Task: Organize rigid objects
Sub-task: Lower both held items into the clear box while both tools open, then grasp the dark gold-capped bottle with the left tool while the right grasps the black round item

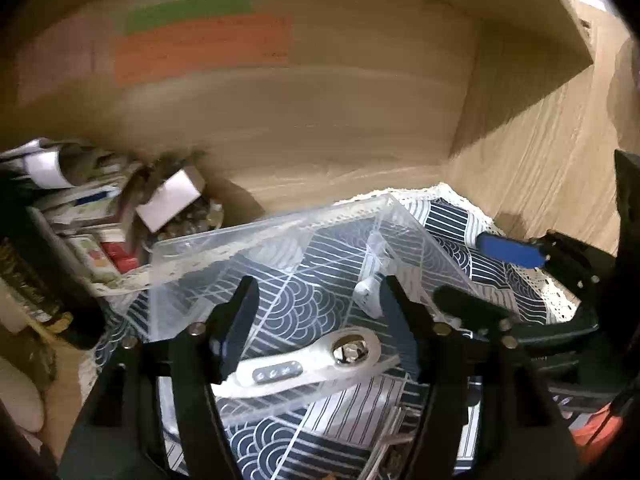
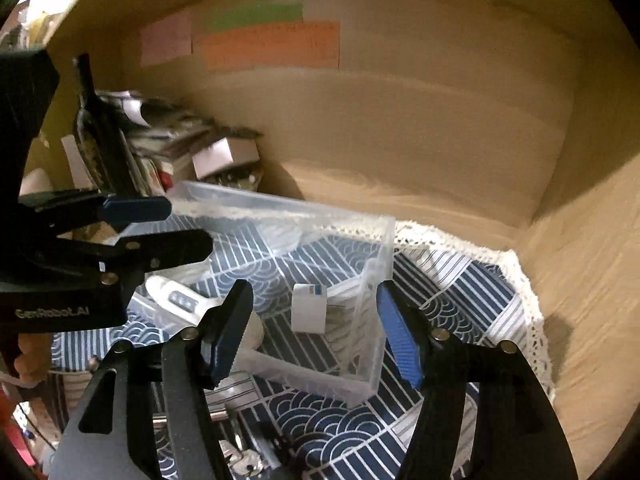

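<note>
A clear plastic box point(image 1: 264, 236) point(image 2: 372, 376) sits on a blue-and-white patterned cloth point(image 1: 452, 212) point(image 2: 448, 280) in a wooden cabinet. Inside lie a white handheld device with silver buttons and a metal head point(image 1: 320, 360) point(image 2: 180, 300) and a small white item point(image 1: 370, 296) point(image 2: 308, 312). My left gripper point(image 1: 320, 308) is open above the box over the white device, and it shows at left in the right wrist view point(image 2: 188, 228). My right gripper point(image 2: 316, 324) is open, straddling the box's right wall, and it shows at right in the left wrist view point(image 1: 476, 272).
A heap of small boxes and papers point(image 1: 100, 216) point(image 2: 180, 148) fills the cabinet's left corner. Coloured sticky notes point(image 1: 204, 44) point(image 2: 272, 40) hang on the back wall. A wooden side wall point(image 2: 580, 280) stands on the right. Small metal clutter point(image 2: 240, 452) lies in front of the box.
</note>
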{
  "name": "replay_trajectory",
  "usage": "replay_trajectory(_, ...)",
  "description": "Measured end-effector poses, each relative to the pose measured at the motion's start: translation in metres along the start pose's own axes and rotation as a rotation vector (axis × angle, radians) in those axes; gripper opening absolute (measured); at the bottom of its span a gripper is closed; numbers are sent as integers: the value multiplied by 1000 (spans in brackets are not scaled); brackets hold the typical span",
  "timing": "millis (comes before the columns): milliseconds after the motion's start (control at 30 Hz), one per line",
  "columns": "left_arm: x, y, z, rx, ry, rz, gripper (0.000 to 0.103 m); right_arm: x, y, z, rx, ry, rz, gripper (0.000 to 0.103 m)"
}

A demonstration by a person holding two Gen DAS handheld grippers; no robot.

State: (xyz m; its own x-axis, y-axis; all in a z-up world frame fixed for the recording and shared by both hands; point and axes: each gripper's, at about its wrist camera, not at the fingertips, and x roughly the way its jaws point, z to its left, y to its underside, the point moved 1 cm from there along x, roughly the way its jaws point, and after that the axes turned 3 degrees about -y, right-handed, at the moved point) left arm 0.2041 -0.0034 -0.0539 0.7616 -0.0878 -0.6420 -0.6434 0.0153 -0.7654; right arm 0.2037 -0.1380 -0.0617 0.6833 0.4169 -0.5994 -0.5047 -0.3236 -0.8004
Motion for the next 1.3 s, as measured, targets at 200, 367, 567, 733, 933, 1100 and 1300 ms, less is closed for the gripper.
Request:
replay_trajectory(200, -32, 13, 7, -7, -32, -32, 75, -36, 4, 9, -4, 3, -67, 69)
replay_trajectory(367, -56, 33, 13, -15, -63, -48, 89, -58, 17, 14, -1, 2, -93, 73)
replay_trajectory(567, -63, 68, 23, -22, -94, 7, 91, -65, 41, 18, 0, 17, -69, 73)
replay_trajectory(733, -56, 103, 32, -33, -126, 94, 91, -62, 66, 16, 17, 25, -13, 73)
replay_trajectory(933, -46, 147, 42, -65, -142, 216, 91, -53, 92, 13, 30, 29, 62, 73)
replay_trajectory(1100, -36, 169, 42, -87, -123, 288, 91, -44, 105, 11, 40, 25, 117, 73)
replay_trajectory(1300, -27, 165, 18, -35, -90, 288, 87, -41, 111, 12, 48, 7, 140, 73)
